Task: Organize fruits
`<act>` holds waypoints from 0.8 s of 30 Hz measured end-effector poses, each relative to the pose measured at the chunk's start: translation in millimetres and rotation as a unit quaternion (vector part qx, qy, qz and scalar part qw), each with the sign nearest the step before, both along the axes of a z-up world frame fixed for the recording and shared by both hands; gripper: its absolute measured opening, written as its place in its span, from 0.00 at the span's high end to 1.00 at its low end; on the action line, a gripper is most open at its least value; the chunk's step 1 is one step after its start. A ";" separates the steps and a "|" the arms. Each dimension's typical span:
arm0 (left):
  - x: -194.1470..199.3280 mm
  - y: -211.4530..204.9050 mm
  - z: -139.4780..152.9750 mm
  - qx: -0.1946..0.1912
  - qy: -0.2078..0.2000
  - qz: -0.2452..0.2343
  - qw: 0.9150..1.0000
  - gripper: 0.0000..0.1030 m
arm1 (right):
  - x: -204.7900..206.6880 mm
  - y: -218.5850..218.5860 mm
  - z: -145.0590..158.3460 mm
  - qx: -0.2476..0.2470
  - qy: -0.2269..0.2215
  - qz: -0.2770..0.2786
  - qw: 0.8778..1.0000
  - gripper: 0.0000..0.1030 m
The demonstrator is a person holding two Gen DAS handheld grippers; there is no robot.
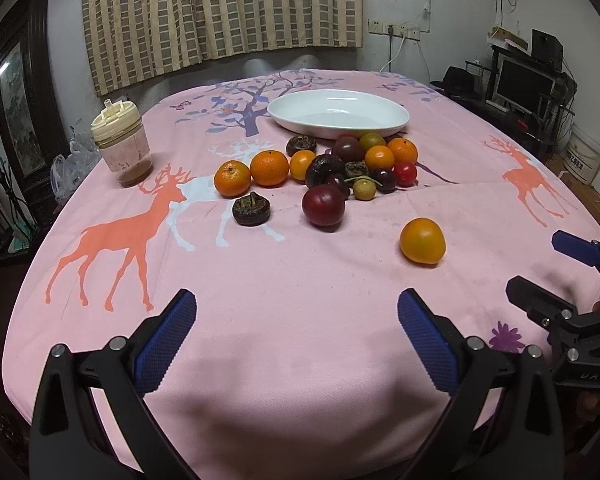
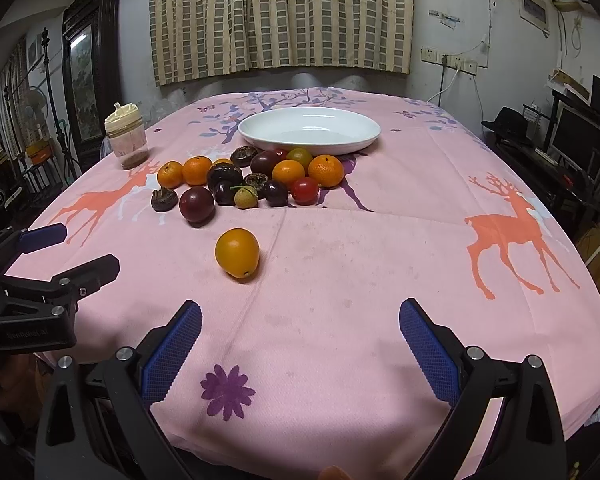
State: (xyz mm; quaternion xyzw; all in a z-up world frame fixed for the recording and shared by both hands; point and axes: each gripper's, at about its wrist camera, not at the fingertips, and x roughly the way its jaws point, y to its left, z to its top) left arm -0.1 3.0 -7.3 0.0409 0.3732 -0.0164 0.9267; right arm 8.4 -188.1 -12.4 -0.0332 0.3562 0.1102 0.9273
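A pile of fruit (image 1: pixel 340 164) lies on the pink deer-print cloth just in front of a white oval plate (image 1: pixel 338 114): mandarins, dark plums, a red tomato, brown dried fruits. One orange fruit (image 1: pixel 422 240) lies alone nearer me; it also shows in the right wrist view (image 2: pixel 237 252). A dark plum (image 1: pixel 323 205) sits at the pile's front. The plate (image 2: pixel 309 130) is empty. My left gripper (image 1: pixel 296 340) is open and empty over the near cloth. My right gripper (image 2: pixel 300 344) is open and empty too, to the right of the left gripper (image 2: pixel 56 252).
A lidded plastic cup (image 1: pixel 122 146) with brown residue stands at the table's left side. The cloth-covered table (image 1: pixel 300 300) ends close below both grippers. A dark cabinet stands left, a desk with a monitor (image 1: pixel 524 84) right, curtains behind.
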 end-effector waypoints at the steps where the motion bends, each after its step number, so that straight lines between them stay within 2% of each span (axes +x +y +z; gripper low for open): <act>1: -0.2 0.0 -0.2 0.000 0.000 0.000 1.000 0.04 | 0.1 0.1 -0.4 0.000 0.001 0.000 1.000 0.04; 24: 1.3 1.8 -3.1 -0.005 0.006 0.006 1.000 0.04 | 0.6 -0.2 -1.0 -0.001 0.003 -0.002 1.000 0.04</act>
